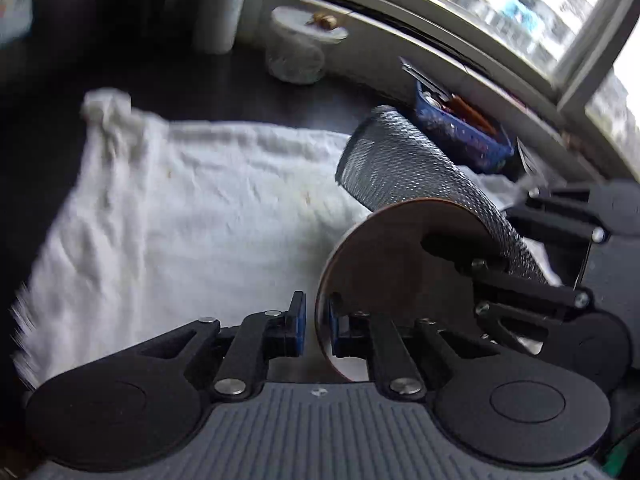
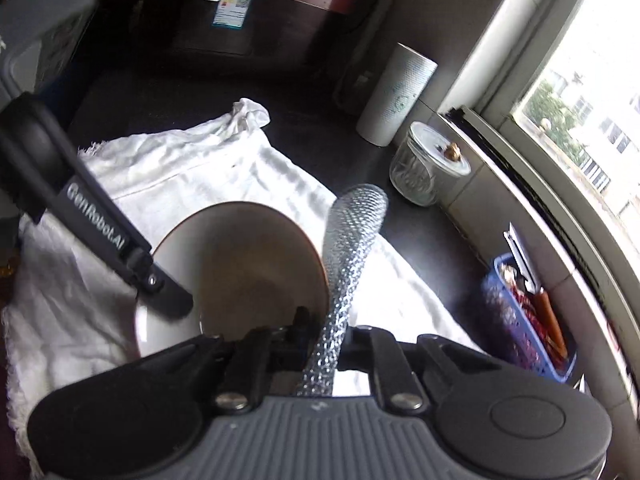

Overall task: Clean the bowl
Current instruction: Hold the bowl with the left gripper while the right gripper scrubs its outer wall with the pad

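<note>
A brown bowl [image 1: 380, 272] is tipped on edge above a white towel [image 1: 180, 200]. My left gripper [image 1: 318, 322] is shut on the bowl's rim, one blue pad on each side of it. In the right wrist view the bowl [image 2: 248, 264] shows its pale inside, and the left gripper [image 2: 172, 302] reaches in from the left onto the rim. My right gripper [image 2: 324, 334] is shut on a silver mesh cloth [image 2: 352, 232], which sticks up past the bowl's right edge. The left wrist view shows that cloth [image 1: 420, 172] lying over the bowl's rim, with the right gripper [image 1: 486, 240] close against the bowl.
The towel [image 2: 180, 168] lies on a dark counter. Near the window sill stand a lidded glass jar [image 2: 424, 168], a white paper roll [image 2: 396, 92] and a blue basket [image 2: 520, 320] with packets. A dark red cooker [image 2: 256, 12] sits at the back.
</note>
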A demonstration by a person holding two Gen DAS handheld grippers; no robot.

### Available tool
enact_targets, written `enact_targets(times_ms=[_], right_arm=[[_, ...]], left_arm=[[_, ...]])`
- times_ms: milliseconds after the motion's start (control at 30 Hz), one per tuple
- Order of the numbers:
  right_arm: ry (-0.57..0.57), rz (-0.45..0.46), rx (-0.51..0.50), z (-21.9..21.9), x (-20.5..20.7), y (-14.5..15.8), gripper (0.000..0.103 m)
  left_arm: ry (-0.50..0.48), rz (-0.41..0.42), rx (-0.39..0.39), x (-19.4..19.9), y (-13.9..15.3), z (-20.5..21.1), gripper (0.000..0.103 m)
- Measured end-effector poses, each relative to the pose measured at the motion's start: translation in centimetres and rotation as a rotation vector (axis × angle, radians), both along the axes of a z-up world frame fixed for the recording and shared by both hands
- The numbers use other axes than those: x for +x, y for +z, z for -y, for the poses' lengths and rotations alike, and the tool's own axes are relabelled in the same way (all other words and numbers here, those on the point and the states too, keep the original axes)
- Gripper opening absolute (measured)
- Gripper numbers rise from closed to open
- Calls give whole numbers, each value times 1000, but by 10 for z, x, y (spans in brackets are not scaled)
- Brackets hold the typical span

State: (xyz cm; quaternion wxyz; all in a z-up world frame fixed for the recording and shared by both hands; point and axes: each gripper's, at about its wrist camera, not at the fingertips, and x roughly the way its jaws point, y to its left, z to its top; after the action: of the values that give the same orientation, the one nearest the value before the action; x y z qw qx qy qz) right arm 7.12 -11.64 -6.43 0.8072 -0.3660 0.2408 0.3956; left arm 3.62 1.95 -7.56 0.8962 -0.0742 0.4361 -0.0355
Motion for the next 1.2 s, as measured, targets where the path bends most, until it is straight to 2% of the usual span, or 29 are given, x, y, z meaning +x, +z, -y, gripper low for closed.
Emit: enact_targets(times_ms=[67,167,233,333,433,600,733,800,967,1033,1100,1133,1200], right_arm=[[40,35,-30,-4,-7,1,9],[99,101,-87,-12,-20,1,9],[114,114,-104,-14,-25,2,9],[96,59,-97,-11,-23,3,11],[29,-65,-49,-3,-8,3,13],[-25,-179,-5,9,1,-5,16],[-44,-229,37,17,-3,-9,22],[-58,-247,63,20,-5,-10,22],[-86,-284,121,22,1,-8,20],[-81,-261,113,18,0,-7,20],[-83,-241,108,15,1,-6,20],[-84,-236,103,14,3,-6,19],[-82,-225,89,12,3,-8,17]], left_arm=[[-129,52,169,-2,15,18,11],[-267,74,354,-7,25,37,7],[-264,63,336,-9,25,35,7],[-185,44,231,-9,20,22,6],[-67,-23,32,-11,5,1,4],[126,-63,-235,-19,-15,-30,5],[293,-132,-480,-25,-37,-54,7],[358,-162,-583,-29,-48,-63,8],[554,-244,-909,-43,-83,-81,9],[577,-266,-968,-44,-90,-81,9],[547,-270,-951,-41,-90,-78,8],[520,-265,-921,-39,-87,-76,8],[424,-239,-784,-31,-73,-67,8]])
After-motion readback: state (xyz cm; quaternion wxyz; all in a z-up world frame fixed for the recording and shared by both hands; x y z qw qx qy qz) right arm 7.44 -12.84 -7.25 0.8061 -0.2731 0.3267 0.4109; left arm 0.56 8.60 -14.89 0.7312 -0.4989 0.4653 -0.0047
